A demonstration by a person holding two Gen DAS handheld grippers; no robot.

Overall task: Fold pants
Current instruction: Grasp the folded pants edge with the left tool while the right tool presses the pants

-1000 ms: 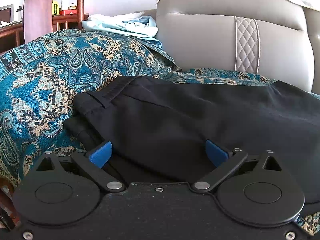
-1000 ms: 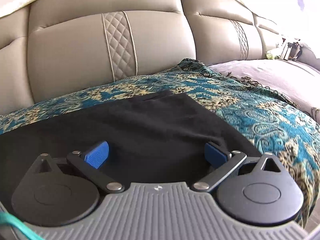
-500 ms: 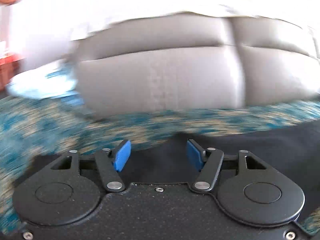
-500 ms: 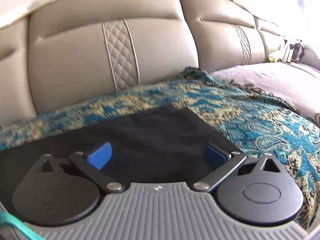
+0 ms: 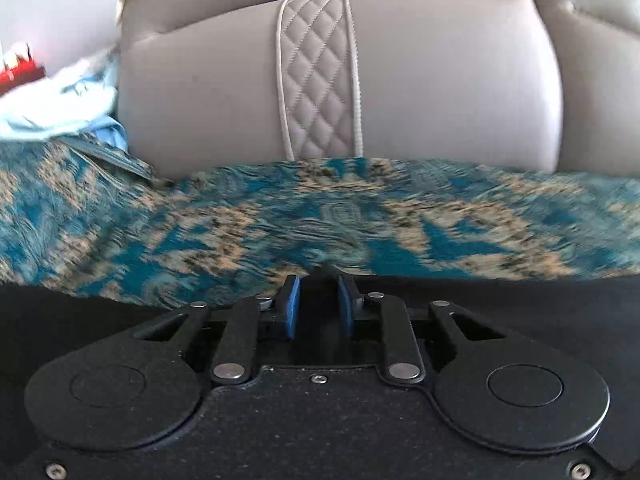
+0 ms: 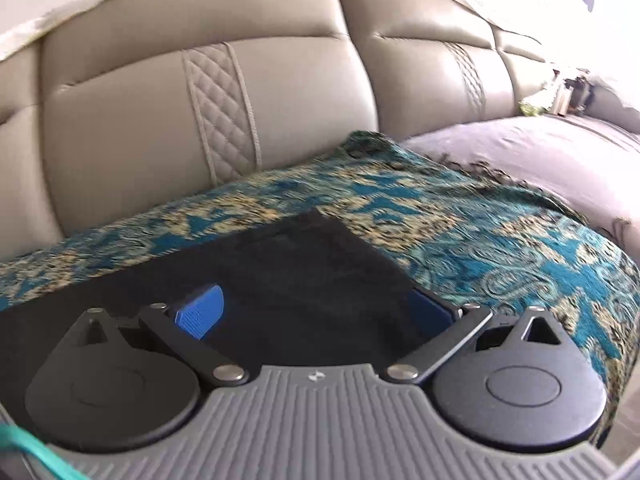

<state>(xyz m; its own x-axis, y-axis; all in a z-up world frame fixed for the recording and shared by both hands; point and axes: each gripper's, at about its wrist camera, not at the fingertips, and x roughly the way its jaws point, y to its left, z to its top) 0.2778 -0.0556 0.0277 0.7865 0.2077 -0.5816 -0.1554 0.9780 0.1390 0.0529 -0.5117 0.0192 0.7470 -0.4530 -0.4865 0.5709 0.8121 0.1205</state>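
Left wrist view, item one: black pants [image 5: 520, 300], lying flat on the teal paisley throw [image 5: 320, 220] that covers the seat of the grey leather sofa [image 5: 440, 80]. Your left gripper [image 5: 319, 312] has its blue pads drawn nearly together, with a small ridge of the black cloth pinched up between them at the garment's far edge.

Right wrist view, item two: the same pants [image 6: 312, 280], one squared corner reaching toward the sofa back. Your right gripper [image 6: 316, 308] sits low over the cloth with its jaws spread wide, holding nothing.

Handling, judged from the look of it: soft, light woven fabric, limp, no stiffness to carry a fold by itself. It will likely drape and sag from any single pinch, and it may drag on the textured throw rather than slide.

Where to take hold: at edges and corners, through all layers at once. For your right side, the free edge near the squared corner looks the best place.

Also present: a pale blue garment [image 5: 60, 104] heaped at the sofa's left end, well apart from the work.
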